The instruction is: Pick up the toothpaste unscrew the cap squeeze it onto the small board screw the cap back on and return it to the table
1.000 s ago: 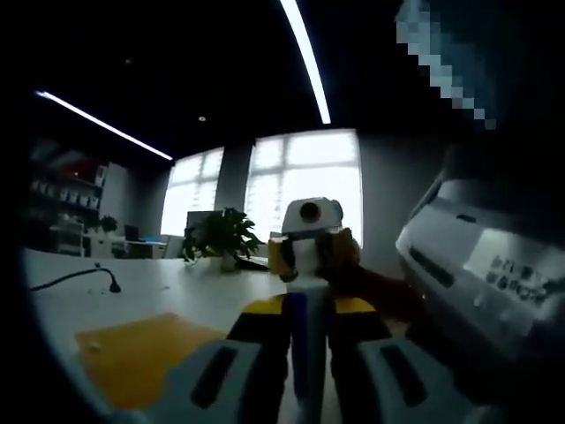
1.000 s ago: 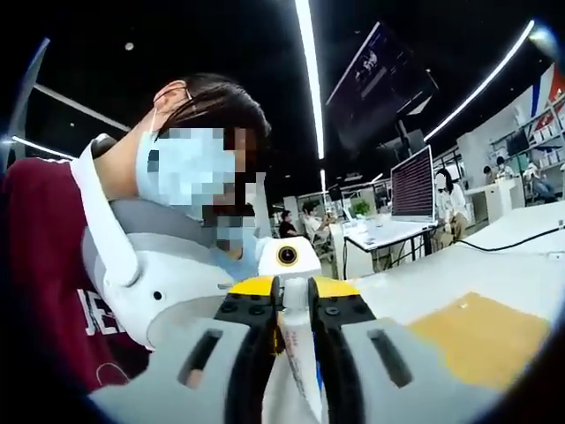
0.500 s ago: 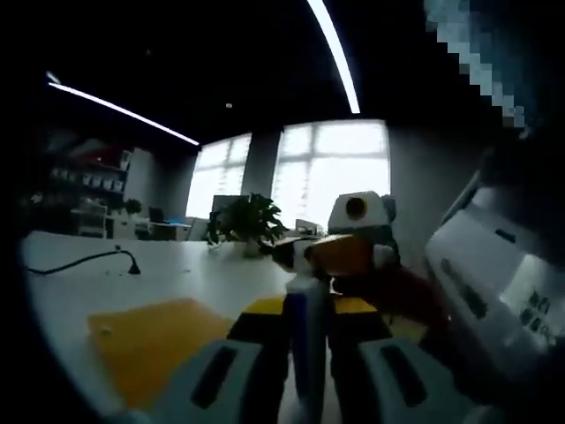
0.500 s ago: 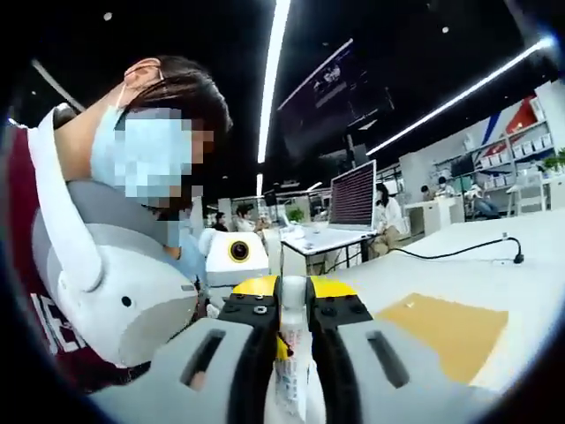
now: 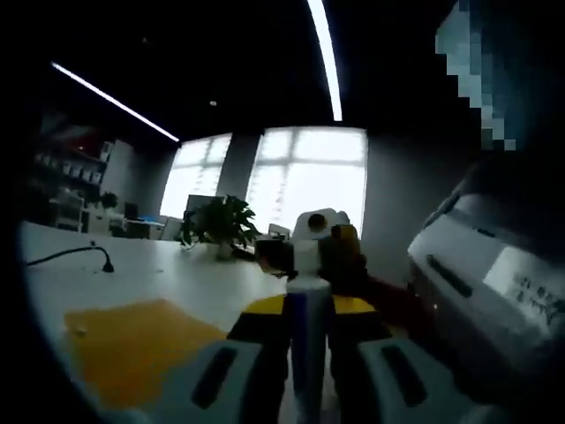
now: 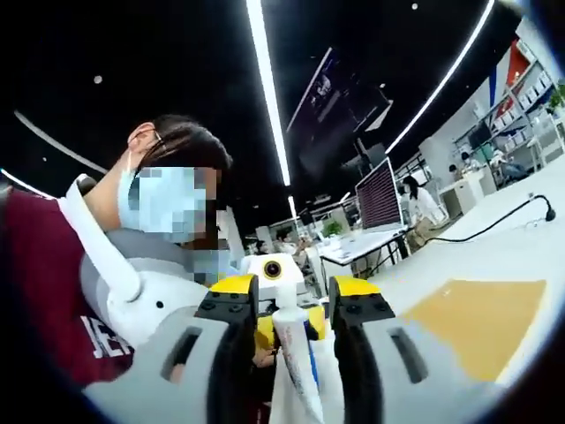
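The toothpaste tube (image 5: 306,340) is seen held aloft between both grippers, above the white table (image 5: 168,281). In the left gripper view it stands upright, clamped between the closed jaws of the left gripper (image 5: 308,331), its white neck projecting above the yellow jaw tips. In the right gripper view the jaws of the right gripper (image 6: 291,305), closed tight on the tube end half a second ago, are now parted, and the white tube with red and blue print (image 6: 296,353) stands loose in the gap; whether it touches either jaw cannot be told. The right gripper has also shifted back toward the tube's neck in the left gripper view. The yellow small board (image 5: 132,344) lies flat on the table, below and beside the tube (image 6: 481,318).
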`<state>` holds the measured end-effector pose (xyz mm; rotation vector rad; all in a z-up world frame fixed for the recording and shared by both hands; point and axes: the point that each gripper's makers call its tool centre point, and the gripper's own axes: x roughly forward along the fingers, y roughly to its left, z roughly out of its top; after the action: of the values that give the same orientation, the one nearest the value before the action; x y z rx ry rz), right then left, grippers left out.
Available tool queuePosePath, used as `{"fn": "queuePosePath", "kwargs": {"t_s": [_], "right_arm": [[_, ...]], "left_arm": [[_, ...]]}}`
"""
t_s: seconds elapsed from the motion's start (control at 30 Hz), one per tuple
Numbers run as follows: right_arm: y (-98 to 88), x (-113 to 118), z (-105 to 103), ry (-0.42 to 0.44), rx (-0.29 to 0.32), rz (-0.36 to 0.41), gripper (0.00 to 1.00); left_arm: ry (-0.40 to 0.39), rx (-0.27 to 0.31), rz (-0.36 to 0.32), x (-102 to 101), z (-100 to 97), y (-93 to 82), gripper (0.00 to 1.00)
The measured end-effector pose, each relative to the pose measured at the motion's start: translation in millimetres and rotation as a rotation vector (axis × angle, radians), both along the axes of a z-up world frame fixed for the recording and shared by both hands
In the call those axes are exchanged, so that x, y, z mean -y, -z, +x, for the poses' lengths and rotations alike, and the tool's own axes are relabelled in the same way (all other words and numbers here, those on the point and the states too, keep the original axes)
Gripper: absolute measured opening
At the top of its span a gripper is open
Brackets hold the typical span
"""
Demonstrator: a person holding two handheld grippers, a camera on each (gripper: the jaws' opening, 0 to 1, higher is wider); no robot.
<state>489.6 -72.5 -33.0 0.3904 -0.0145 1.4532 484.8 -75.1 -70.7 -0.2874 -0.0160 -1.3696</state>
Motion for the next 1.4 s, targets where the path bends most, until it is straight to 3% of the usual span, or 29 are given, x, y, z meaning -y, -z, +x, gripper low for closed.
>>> {"fn": "queuePosePath", "kwargs": {"t_s": [0.07, 0.1, 0.17, 0.2, 0.4, 0.93, 1.1, 1.13, 1.17, 1.4], "right_arm": [[3.8, -2, -12, -0.116, 0.016, -0.021, 0.3], [7.1, -2, -10, -0.127, -0.016, -0.033, 0.29], [3.3, -3, -6, -0.151, 0.004, 0.004, 0.29], [3.9, -3, -3, -0.16, -0.02, 0.016, 0.29], [11.2, -7, 0, -0.205, -0.03, 0.013, 0.29], [13.0, -8, -6, -0.215, -0.087, -0.016, 0.29], [13.1, -7, -4, -0.198, -0.074, -0.022, 0.29], [15.2, -28, -6, -0.194, -0.072, -0.027, 0.29], [16.3, -34, -6, -0.188, -0.071, -0.03, 0.29], [17.2, -38, -6, -0.145, -0.048, -0.066, 0.29]], "left_arm": [[0.045, -0.023, -0.011, 0, -1.2, 0.9, 0.15], [0.06, -0.043, -0.02, 0, -0.9, 1.2, 0.15], [0.08, -0.053, -0.027, 1, 1.2, 2.0, 0.15], [0.107, -0.053, -0.039, 2, -2.0, 0.8, 0.15], [0.18, -0.113, -0.103, 0, -7.4, -5.7, 0.15], [0.149, -0.091, -0.037, 2, -9.7, 1.1, 0.15], [0.139, -0.079, -0.041, 1, -11.6, -2.1, 0.15], [0.132, -0.075, -0.038, 0, -11.5, -2.5, 0.15], [0.126, -0.072, -0.034, 0, -11.0, -2.3, 0.15], [0.096, -0.058, -0.008, 0, -7.8, 0.8, 0.15]]}}
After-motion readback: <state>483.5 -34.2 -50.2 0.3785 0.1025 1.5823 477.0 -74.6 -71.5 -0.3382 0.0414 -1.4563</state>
